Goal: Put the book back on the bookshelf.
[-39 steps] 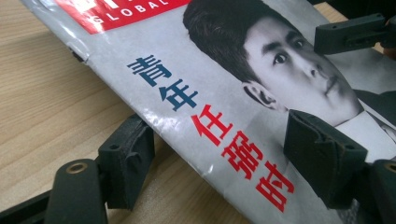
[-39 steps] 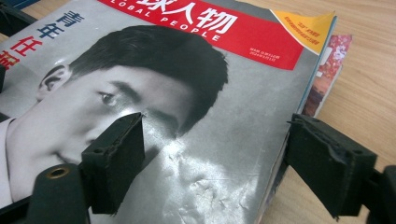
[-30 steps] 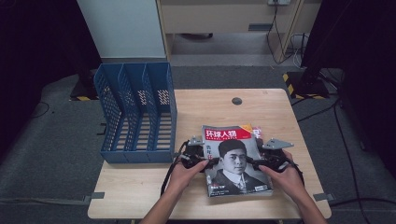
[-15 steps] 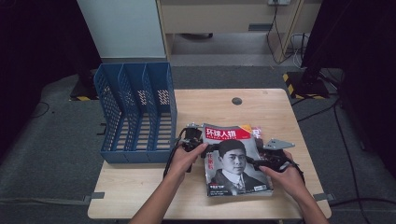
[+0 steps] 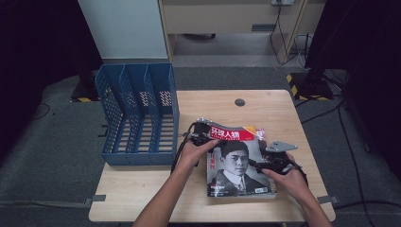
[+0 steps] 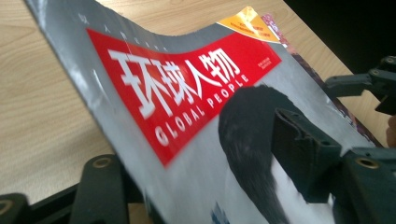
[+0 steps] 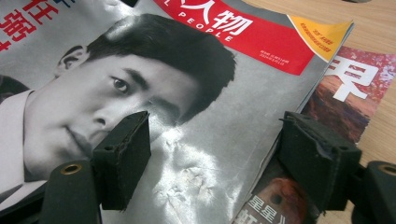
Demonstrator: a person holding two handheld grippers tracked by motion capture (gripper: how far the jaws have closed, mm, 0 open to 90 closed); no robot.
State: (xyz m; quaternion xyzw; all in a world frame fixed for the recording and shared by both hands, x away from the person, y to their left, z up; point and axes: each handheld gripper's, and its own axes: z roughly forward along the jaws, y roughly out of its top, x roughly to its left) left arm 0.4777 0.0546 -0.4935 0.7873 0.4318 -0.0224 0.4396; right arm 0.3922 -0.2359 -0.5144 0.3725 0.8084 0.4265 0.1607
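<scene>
Both grippers (image 5: 204, 135) (image 5: 265, 163) straddle mag (image 5: 239, 163) edges.

A light wooden table (image 5: 265, 106) is standing on grey carpet (image 5: 52, 137). Behind it a pale panel (image 5: 120, 28) and a beige cabinet (image 5: 222, 16) are facing the room; cables (image 5: 283, 35) are trailing over the floor, and the sides are lying in darkness

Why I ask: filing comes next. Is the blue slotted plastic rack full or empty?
Empty: the blue slotted plastic rack shows bare slots; the magazines lie on the table.
</scene>
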